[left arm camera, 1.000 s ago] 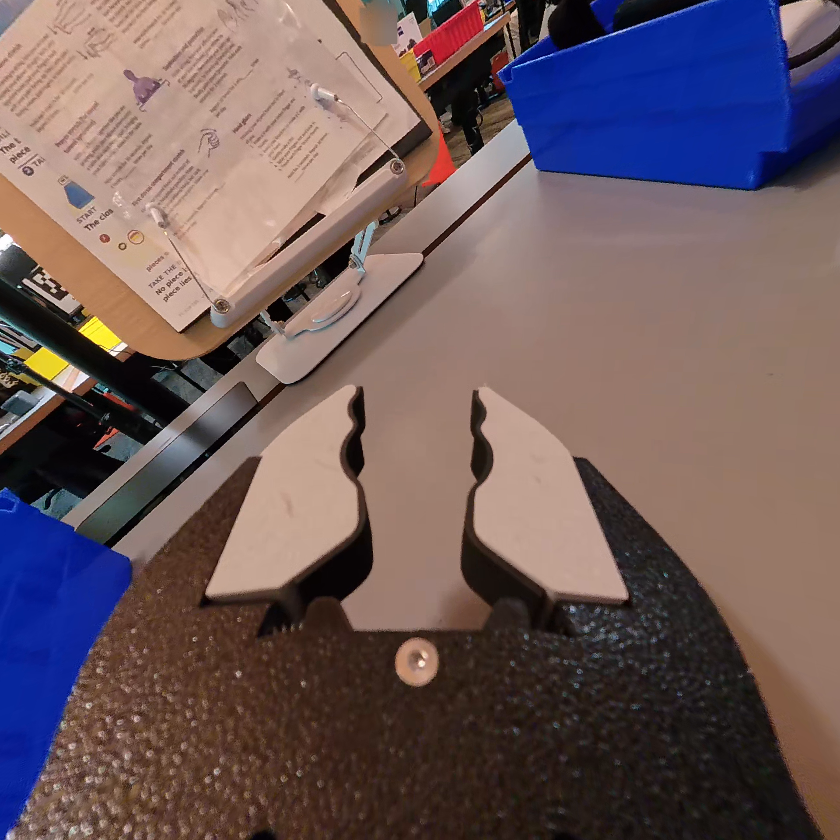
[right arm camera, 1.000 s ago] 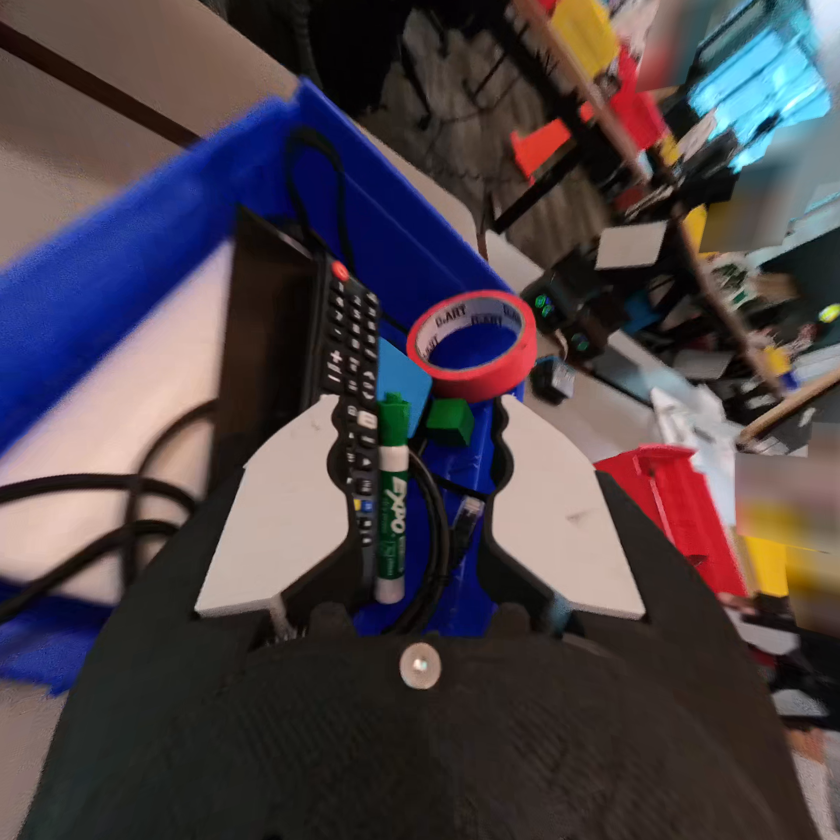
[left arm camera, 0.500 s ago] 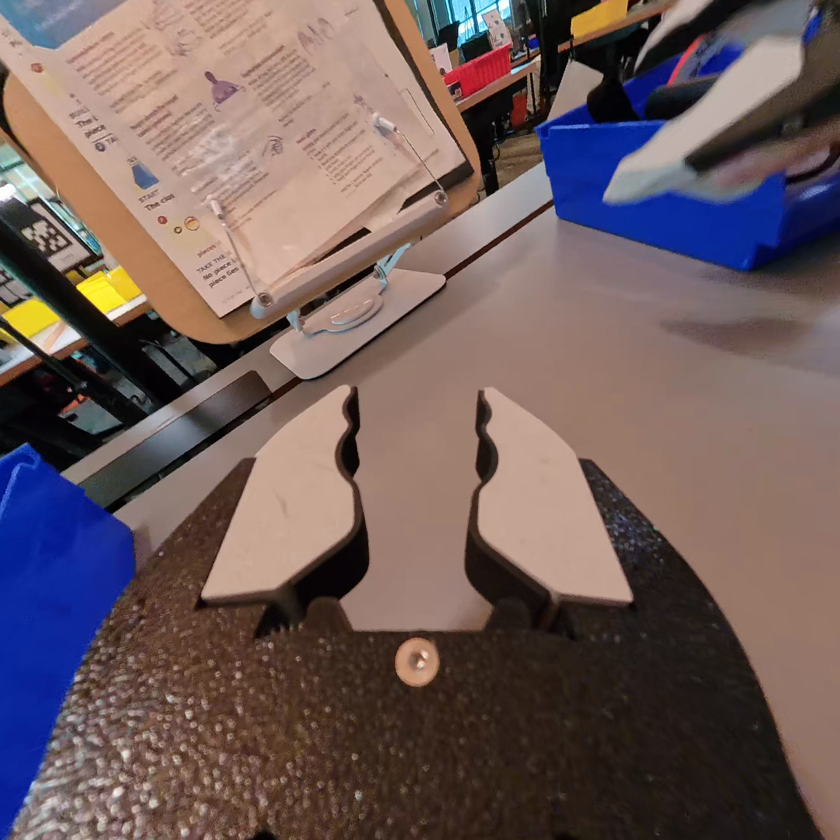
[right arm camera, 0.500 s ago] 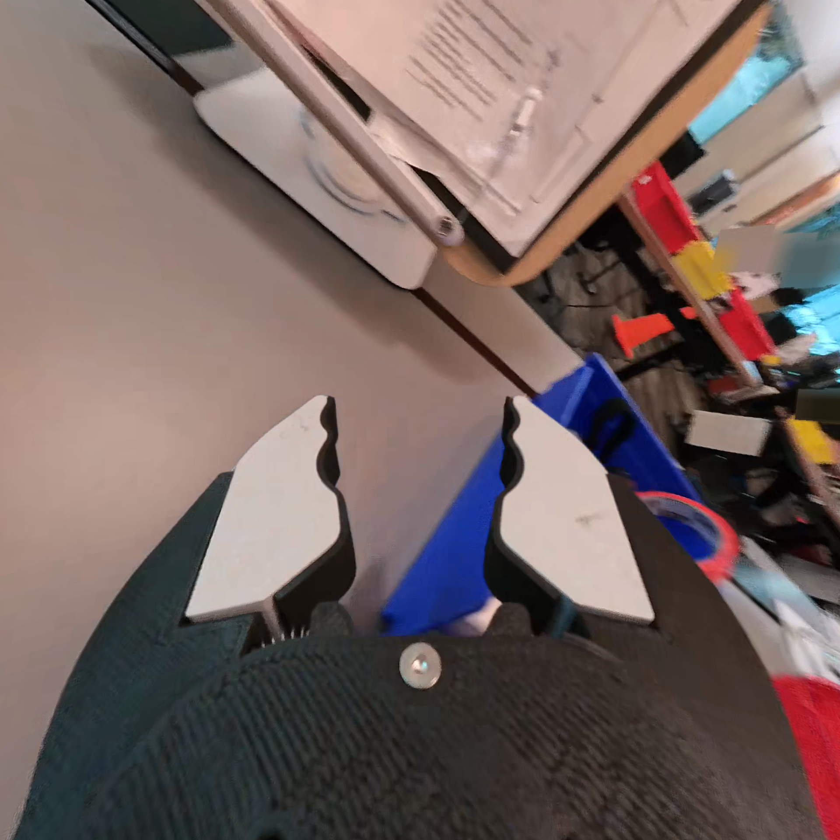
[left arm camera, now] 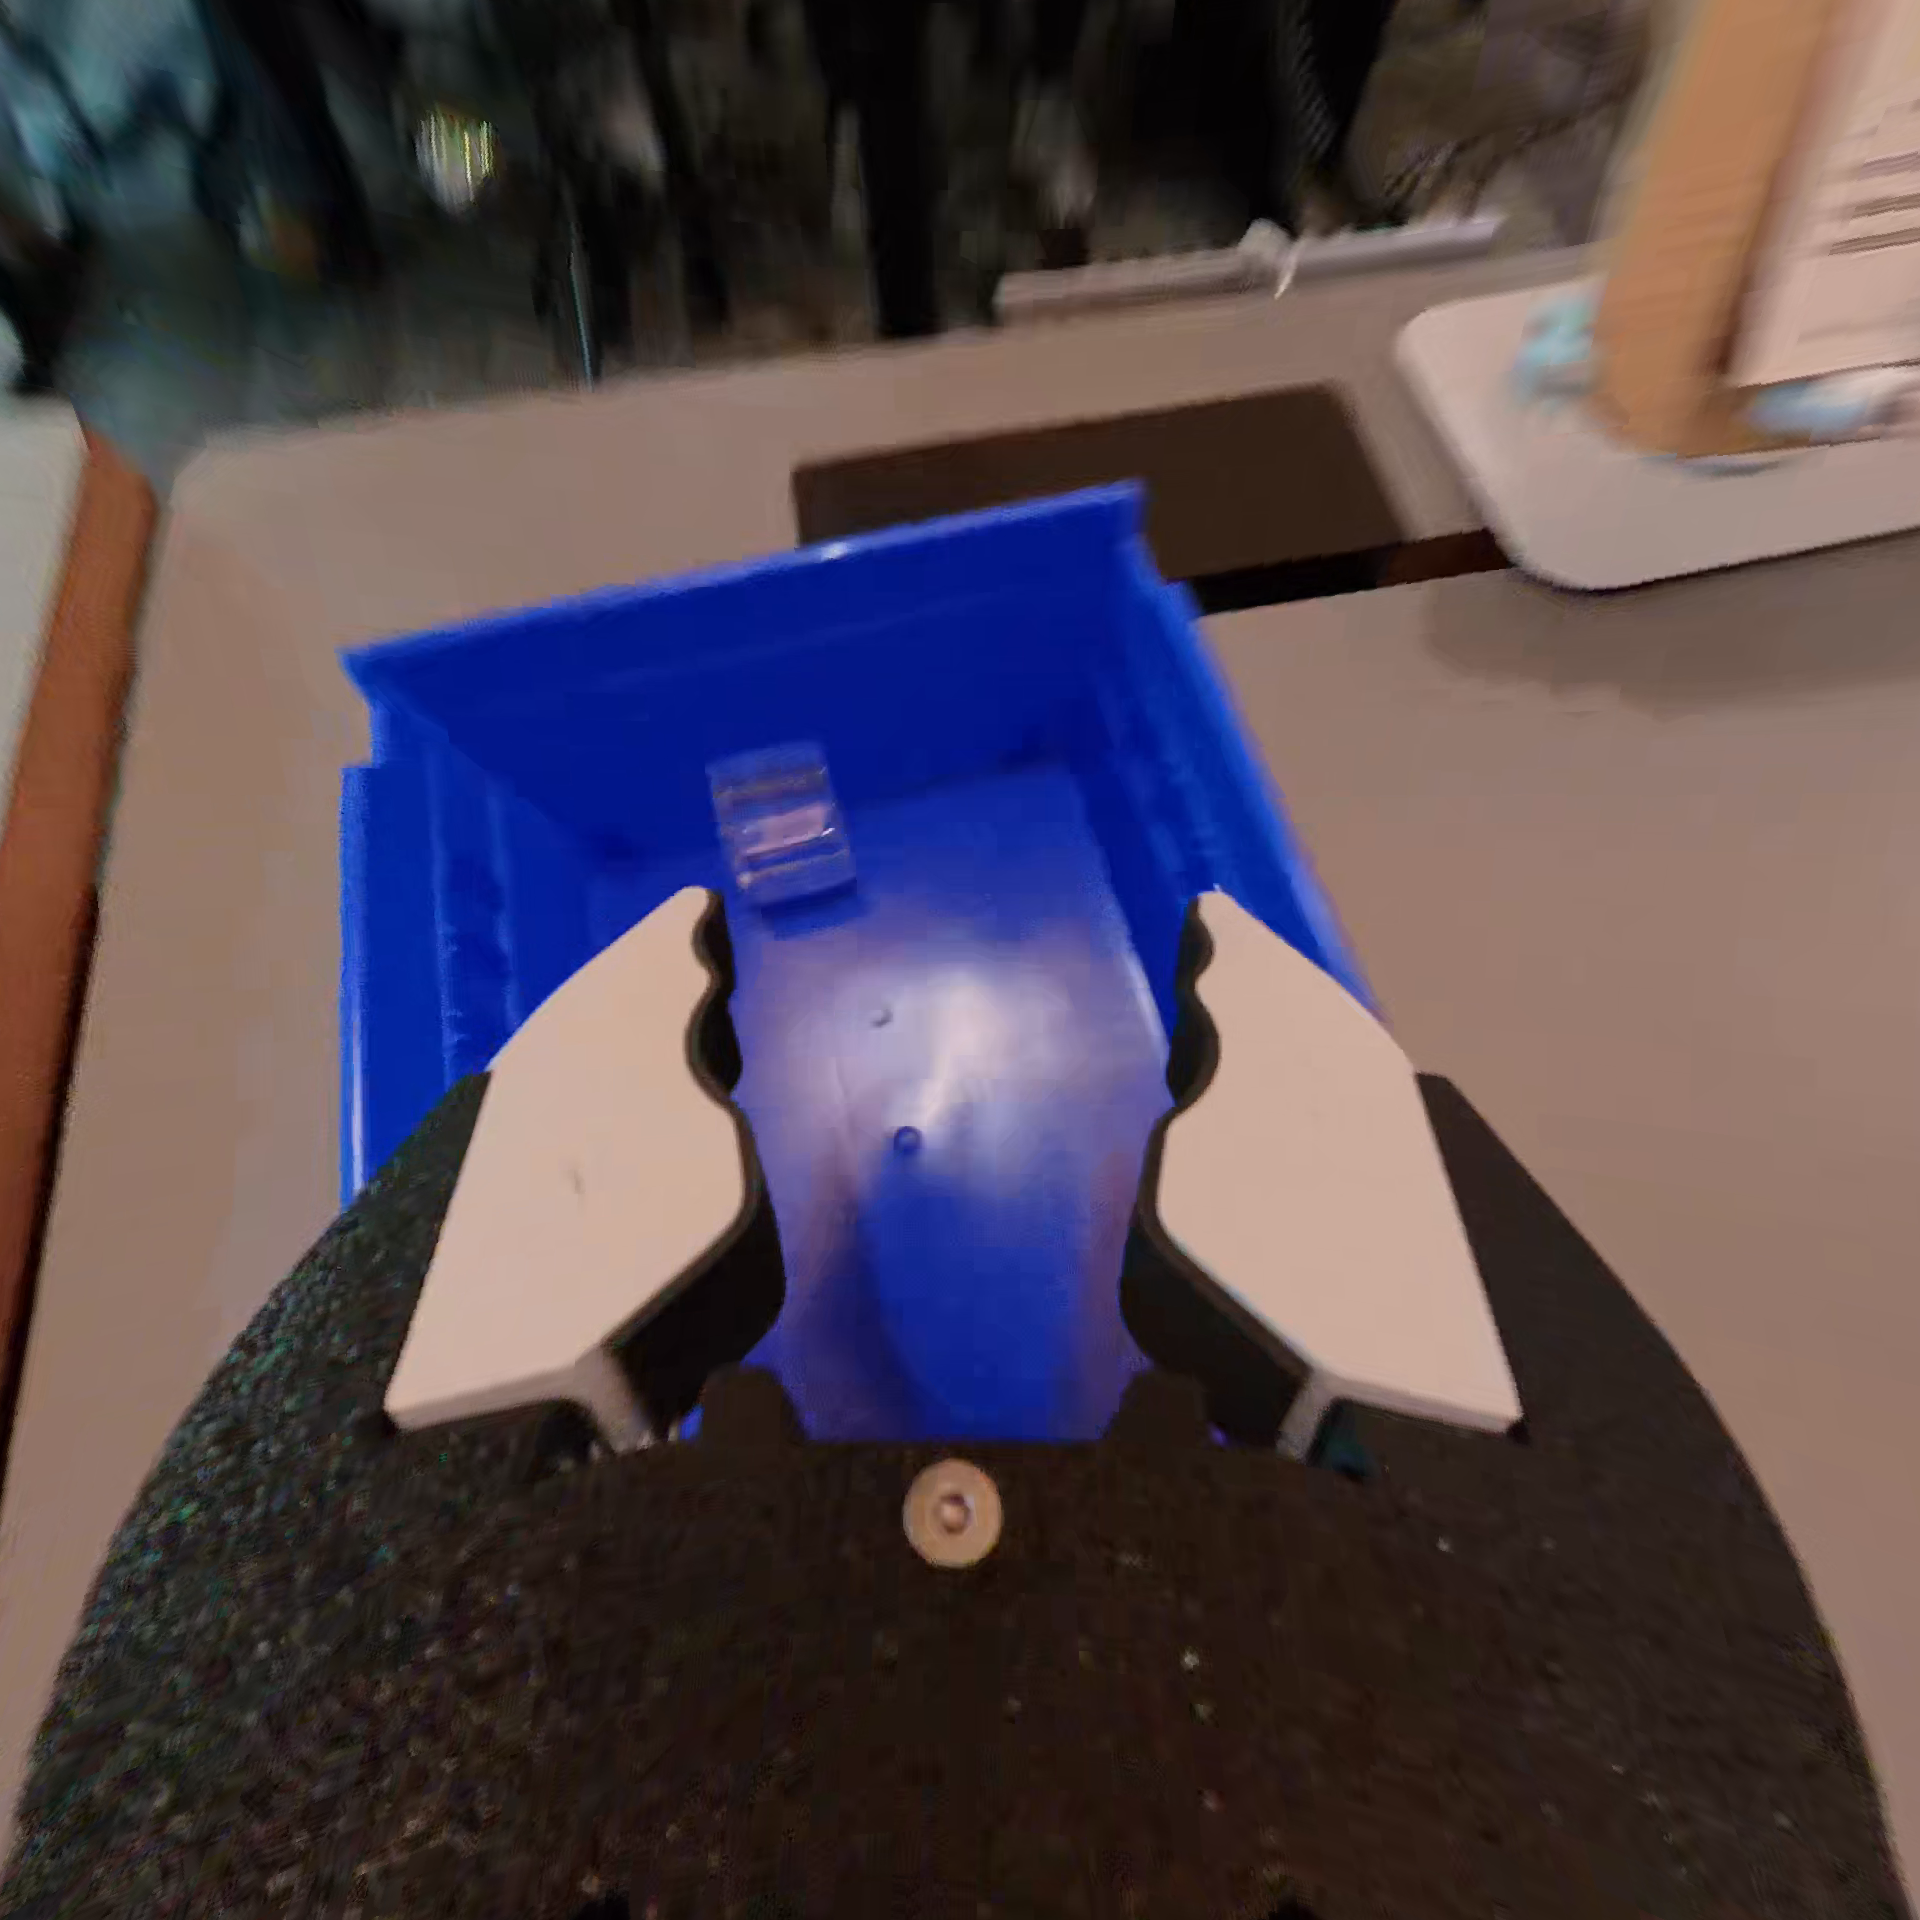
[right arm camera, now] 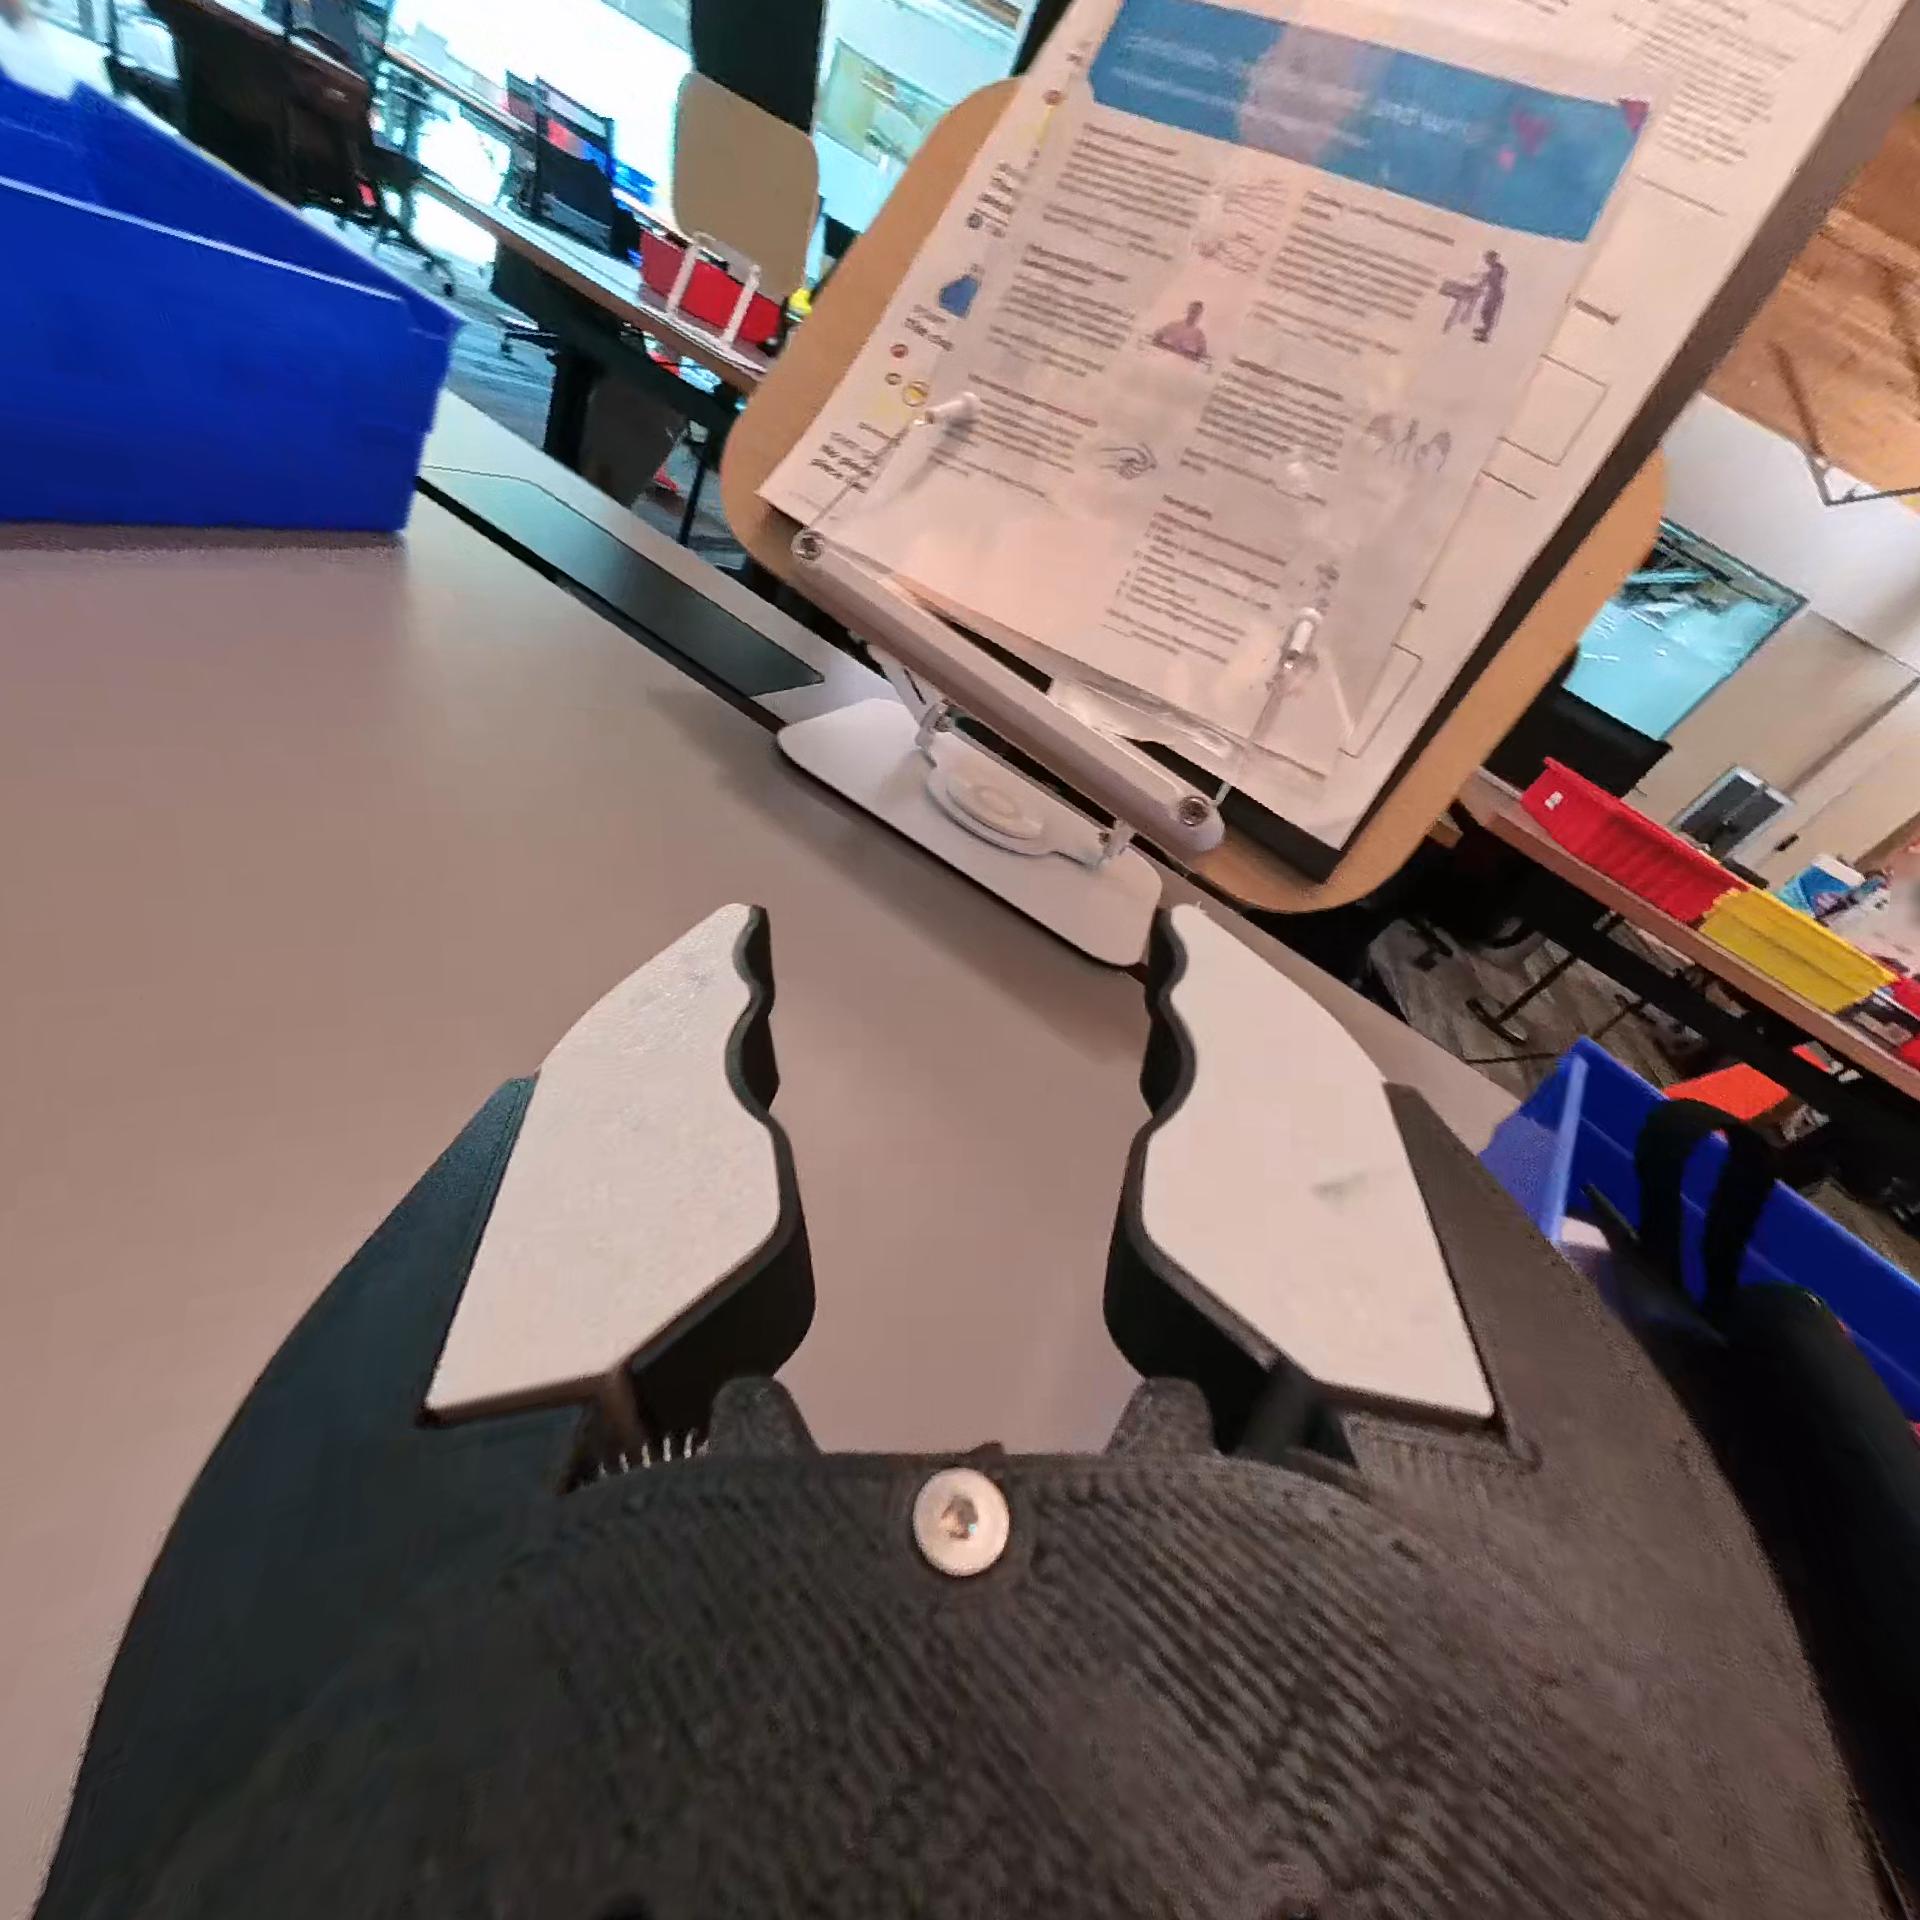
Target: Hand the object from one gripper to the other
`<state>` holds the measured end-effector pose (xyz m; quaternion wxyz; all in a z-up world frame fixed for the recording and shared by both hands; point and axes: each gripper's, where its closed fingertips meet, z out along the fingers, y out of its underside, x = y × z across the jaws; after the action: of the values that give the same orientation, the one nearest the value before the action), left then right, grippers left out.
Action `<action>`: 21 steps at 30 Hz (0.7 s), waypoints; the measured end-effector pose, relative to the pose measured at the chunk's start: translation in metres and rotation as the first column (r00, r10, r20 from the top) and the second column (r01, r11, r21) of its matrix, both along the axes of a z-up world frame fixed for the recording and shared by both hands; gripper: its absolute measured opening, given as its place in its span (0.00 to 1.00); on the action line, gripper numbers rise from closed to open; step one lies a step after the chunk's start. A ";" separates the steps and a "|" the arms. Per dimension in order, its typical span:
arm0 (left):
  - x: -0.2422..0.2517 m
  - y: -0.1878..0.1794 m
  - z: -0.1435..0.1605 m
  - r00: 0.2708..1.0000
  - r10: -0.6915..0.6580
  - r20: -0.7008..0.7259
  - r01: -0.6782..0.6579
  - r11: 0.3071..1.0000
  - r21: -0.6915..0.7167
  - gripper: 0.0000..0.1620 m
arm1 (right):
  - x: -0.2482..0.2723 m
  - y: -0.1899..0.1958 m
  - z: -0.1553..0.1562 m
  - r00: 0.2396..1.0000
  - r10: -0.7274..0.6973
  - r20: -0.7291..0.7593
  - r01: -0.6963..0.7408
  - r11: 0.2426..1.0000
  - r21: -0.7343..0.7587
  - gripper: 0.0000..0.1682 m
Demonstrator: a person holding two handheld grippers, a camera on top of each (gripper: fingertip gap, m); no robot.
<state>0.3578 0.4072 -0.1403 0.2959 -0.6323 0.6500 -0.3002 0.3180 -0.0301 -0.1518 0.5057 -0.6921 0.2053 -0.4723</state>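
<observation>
- Left wrist view: left gripper [left arm camera: 951, 935] hangs above a blue bin [left arm camera: 1257, 748] that stands on the grey table [left arm camera: 1558, 935], its jaws spread wide with nothing between them. Only this view shows the bin's inside.
- Small clear object [left arm camera: 781, 828], boxy and glassy with a pale patch on its face, lies on the bin floor close to the far wall, just beyond the tip of the left finger [left arm camera: 582, 1174] and touching neither finger. Blur keeps me from telling what it is.
- Beyond the bin a dark panel [left arm camera: 1081, 499] sits flush in the table's far edge; the white base of a document stand [left arm camera: 1621, 457] is cut off at the right edge, and the room behind is smeared.
- Right wrist view: right gripper [right arm camera: 961, 971] is held low over bare table [right arm camera: 312, 831], jaws wide apart and empty.
- Only this view shows the document stand [right arm camera: 997, 821] whole, near the table's far edge, holding printed sheets [right arm camera: 1226, 395] against a brown board.
- Outer wall of a blue bin [right arm camera: 187, 364] fills the upper left; its inside is hidden, so the clear object does not show here.
- Second blue bin [right arm camera: 1621, 1164] at the right edge is partly covered by the gripper body; a black strap [right arm camera: 1704, 1195] loops over its rim, and the rest of its contents cannot be made out.
</observation>
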 end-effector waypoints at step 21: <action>0.064 0.057 -0.116 0.945 0.050 -0.323 -0.054 0.999 -0.002 0.28 | -0.015 0.027 -0.015 0.988 0.146 -0.050 -0.146 0.989 0.015 0.39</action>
<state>0.4218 0.4638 -0.2564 0.1901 -0.6914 0.6711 -0.1883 0.3028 -0.0034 -0.1670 0.5374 -0.7142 0.1695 -0.4152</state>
